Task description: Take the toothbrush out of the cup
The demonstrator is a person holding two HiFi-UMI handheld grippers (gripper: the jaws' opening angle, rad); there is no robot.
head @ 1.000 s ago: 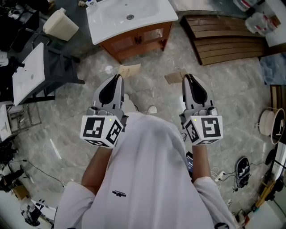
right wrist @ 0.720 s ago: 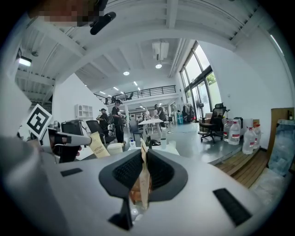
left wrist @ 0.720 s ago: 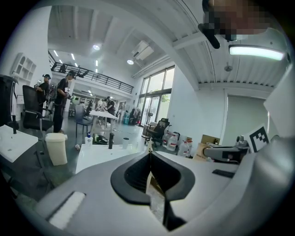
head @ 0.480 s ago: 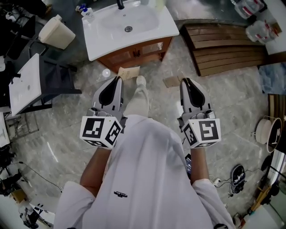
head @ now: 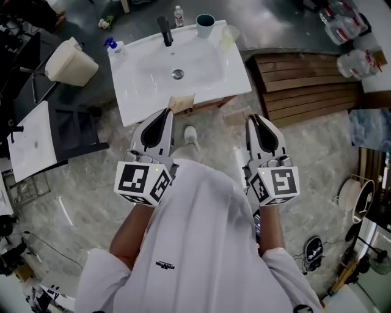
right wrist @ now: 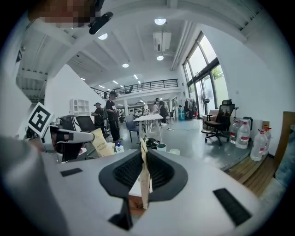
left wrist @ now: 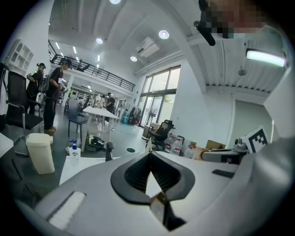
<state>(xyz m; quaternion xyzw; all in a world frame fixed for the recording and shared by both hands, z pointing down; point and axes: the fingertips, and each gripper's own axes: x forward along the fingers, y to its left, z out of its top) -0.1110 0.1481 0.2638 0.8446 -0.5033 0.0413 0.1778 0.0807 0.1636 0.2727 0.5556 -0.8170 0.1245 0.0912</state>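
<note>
A white sink vanity [head: 146, 92] stands ahead of me, at the top of the head view. On its back rim are a dark teal cup [head: 205, 25], a pale cup [head: 226, 36] and a black faucet [head: 164, 29]. No toothbrush can be made out at this distance. My left gripper [head: 166, 114] and right gripper [head: 253, 120] are held side by side in the air short of the vanity's front edge, both shut and empty. In the right gripper view the two cups [right wrist: 161, 147] show just past the right gripper [right wrist: 143, 143]. The left gripper [left wrist: 150, 150] points at the faucet [left wrist: 109, 151].
A soap dispenser [head: 113, 46] and a small bottle [head: 178, 13] also stand on the vanity. A cream bin [head: 70, 61] and a dark chair with a white table [head: 36, 134] are at the left. Wooden slats [head: 305, 79] lie at the right. People stand far off.
The vanity has slid down and fully into the head view as the person stepped toward it; the cups and faucet now show. Both grippers stay shut and side by side.
</note>
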